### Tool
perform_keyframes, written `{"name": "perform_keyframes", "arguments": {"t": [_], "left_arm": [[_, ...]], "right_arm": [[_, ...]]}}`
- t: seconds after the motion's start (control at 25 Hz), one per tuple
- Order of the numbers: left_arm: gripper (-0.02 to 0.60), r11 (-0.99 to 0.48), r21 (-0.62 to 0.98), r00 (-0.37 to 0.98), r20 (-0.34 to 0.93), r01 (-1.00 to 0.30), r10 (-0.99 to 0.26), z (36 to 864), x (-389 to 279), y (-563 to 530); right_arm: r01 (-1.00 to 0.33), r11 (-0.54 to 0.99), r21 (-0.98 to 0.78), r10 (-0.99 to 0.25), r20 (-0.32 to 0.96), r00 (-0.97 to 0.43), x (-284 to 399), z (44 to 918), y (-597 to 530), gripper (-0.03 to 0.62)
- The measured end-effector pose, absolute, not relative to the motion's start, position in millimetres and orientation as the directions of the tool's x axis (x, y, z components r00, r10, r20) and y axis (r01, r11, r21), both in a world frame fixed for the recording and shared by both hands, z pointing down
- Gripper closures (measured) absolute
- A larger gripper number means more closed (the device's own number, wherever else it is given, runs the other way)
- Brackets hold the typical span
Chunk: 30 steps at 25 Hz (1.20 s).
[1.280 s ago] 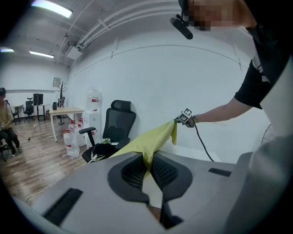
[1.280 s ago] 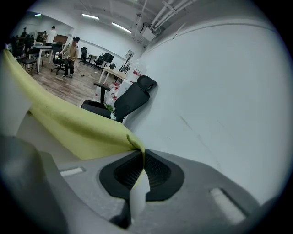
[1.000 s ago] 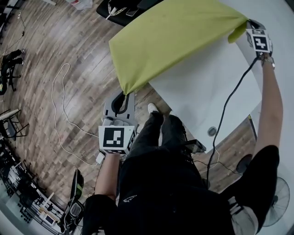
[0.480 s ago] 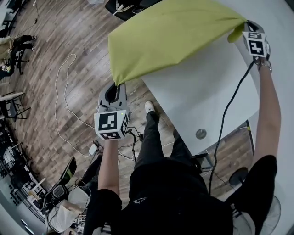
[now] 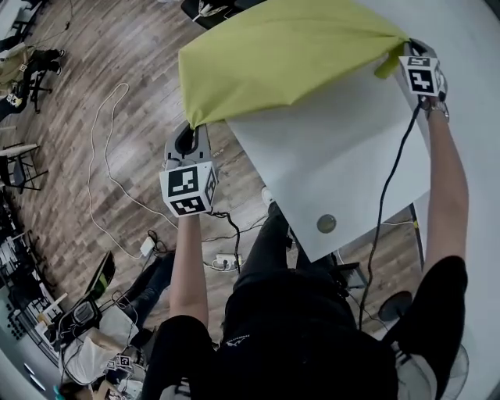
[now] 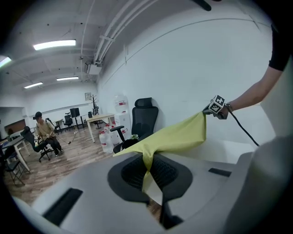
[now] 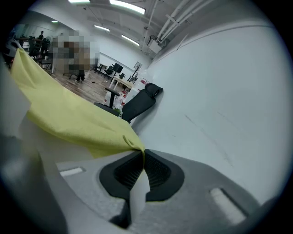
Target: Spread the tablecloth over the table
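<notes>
Two corners of the cloth (image 5: 289, 55) are pinched, one in your left tool (image 5: 193, 133) beyond the tabletop's (image 5: 344, 172) left edge, one in the right tool (image 5: 404, 53) above it, so hold tension even and lower both together.

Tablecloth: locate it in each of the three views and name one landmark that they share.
Head view: tablecloth at top centre, stretched between the left gripper and the right gripper.
Left gripper view: centre, rising to the right from the jaws closed on its corner.
Right gripper view: left half, running up and left from the closed jaws.
Shared landmark: the black office chair beyond the cloth.
</notes>
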State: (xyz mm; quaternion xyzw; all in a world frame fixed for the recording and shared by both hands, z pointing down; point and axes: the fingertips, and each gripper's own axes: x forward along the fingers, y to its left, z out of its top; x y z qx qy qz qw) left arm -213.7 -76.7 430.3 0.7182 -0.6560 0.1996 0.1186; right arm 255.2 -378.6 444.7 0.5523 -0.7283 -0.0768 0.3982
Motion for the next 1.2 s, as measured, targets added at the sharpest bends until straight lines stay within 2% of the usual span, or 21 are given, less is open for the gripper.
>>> {"name": "perform_keyframes", "arguments": {"t": [0.32,0.56,0.76,1.2], "left_arm": [[0.574,-0.056,-0.154,-0.018,0.444,-0.986,-0.896,426.2,-205.7,-74.3],[0.574,0.041,-0.268,-0.163,0.45,-0.962,-0.878,421.4,-181.1,-69.7],[0.574,0.08,-0.361,-0.254,0.468,-0.929,-0.846,426.3,-167.6,-77.2],[0.574,0.141,-0.398,-0.352,0.527,-0.906,-0.773,442.0,-152.5,-45.0]], "right_arm": [[-0.733,0.409,0.543,-0.864,0.489,-0.119,261.0,444.5,-384.6,0.585],[-0.626,0.515,0.585,-0.837,0.501,-0.221,262.5,448.2,-380.5,0.585],[-0.593,0.555,0.583,-0.821,0.499,-0.277,259.2,449.3,-381.7,0.585],[-0.549,0.611,0.57,-0.783,0.537,-0.315,275.1,452.5,-375.5,0.585]]}}
